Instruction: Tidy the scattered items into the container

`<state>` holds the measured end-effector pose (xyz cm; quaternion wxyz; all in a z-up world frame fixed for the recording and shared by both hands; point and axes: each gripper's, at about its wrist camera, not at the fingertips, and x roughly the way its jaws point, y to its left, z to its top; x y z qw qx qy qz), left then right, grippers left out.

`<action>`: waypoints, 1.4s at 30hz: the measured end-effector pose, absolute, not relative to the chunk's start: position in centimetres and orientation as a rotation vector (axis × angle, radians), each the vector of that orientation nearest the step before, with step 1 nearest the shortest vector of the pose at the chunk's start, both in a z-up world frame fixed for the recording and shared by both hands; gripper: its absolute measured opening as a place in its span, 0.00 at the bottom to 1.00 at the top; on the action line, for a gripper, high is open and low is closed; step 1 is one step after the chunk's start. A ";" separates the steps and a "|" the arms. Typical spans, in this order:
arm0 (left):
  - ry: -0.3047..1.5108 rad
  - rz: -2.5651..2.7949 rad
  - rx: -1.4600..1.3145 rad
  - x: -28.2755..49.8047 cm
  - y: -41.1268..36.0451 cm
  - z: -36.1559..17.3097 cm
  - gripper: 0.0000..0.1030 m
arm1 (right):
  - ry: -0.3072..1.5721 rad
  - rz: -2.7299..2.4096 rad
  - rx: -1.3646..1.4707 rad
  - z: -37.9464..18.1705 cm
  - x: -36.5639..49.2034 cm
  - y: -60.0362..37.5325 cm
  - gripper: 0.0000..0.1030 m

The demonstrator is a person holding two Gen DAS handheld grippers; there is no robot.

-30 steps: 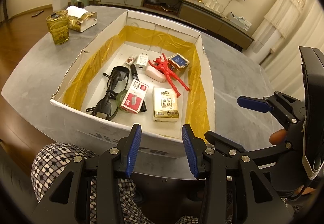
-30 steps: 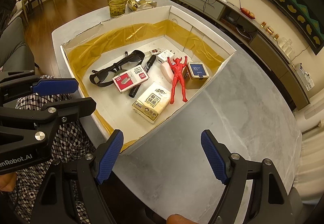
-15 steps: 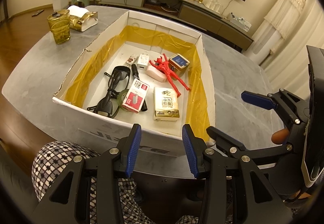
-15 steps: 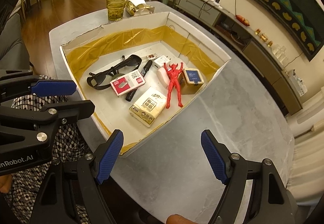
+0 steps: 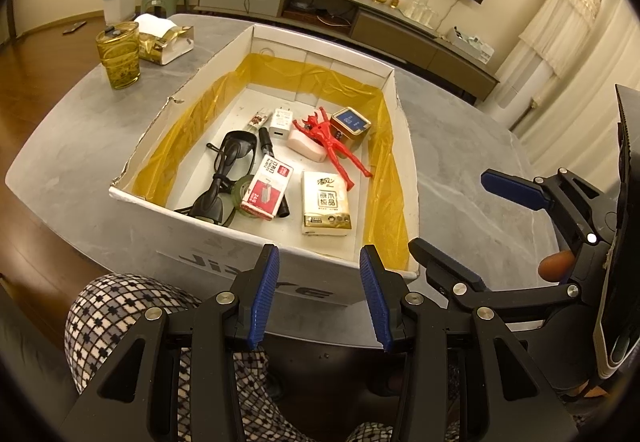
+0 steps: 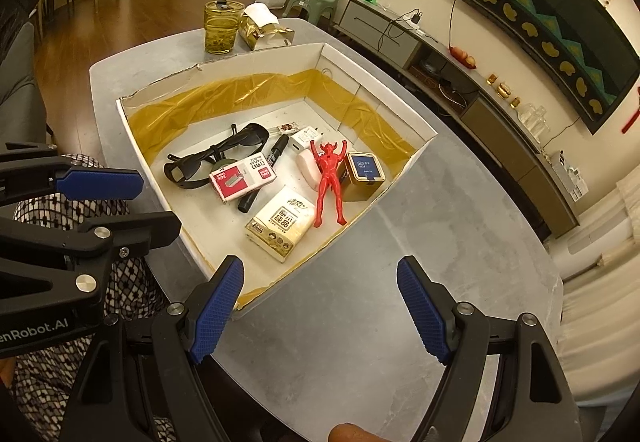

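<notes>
A white cardboard box (image 5: 256, 246) (image 6: 404, 118) lined with yellow film sits on the grey table. Inside lie a red figure (image 5: 330, 140) (image 6: 330, 180), black sunglasses (image 5: 224, 178) (image 6: 212, 158), a red staple box (image 5: 266, 188) (image 6: 242, 178), a tissue pack (image 5: 325, 208) (image 6: 282, 224), a gold tin (image 5: 351, 125) (image 6: 363, 175), a white charger (image 5: 280, 122), a black marker (image 6: 260, 174) and a pink soap (image 5: 306, 144). My left gripper (image 5: 320, 298) is open and empty, held back before the box's near wall. My right gripper (image 6: 320, 316) is open and empty above the table right of the box.
A yellow glass (image 5: 118, 54) (image 6: 222, 26) and a gold tissue holder (image 5: 164, 42) (image 6: 264, 28) stand at the table's far left corner. My patterned trousers (image 5: 120, 318) are below the near edge. A TV cabinet (image 5: 360, 26) lines the far wall.
Both grippers have drawn back and up from the box, so it looks smaller and farther. Both stay open and empty. The items in the box have not moved.
</notes>
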<state>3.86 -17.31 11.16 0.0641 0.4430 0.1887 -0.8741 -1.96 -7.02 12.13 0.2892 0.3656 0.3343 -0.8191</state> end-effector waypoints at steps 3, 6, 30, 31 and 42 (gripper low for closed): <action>0.565 -2.643 1.340 3.9 -17.1 11.2 0.43 | 0.893 -2.192 0.971 12.2 -1.8 -6.9 0.78; 0.563 -2.647 1.341 4.0 -16.9 11.3 0.43 | 0.897 -2.202 0.962 12.3 -1.6 -6.7 0.78; 0.520 -2.675 1.342 4.5 -15.3 12.0 0.43 | 0.894 -2.206 0.950 12.5 -0.8 -6.0 0.78; 0.518 -2.675 1.340 4.5 -15.2 12.1 0.43 | 0.894 -2.205 0.950 12.5 -0.8 -6.0 0.78; 0.597 -2.755 1.102 5.8 -16.6 13.3 0.50 | 0.874 -2.200 0.970 12.2 -1.0 -5.8 0.78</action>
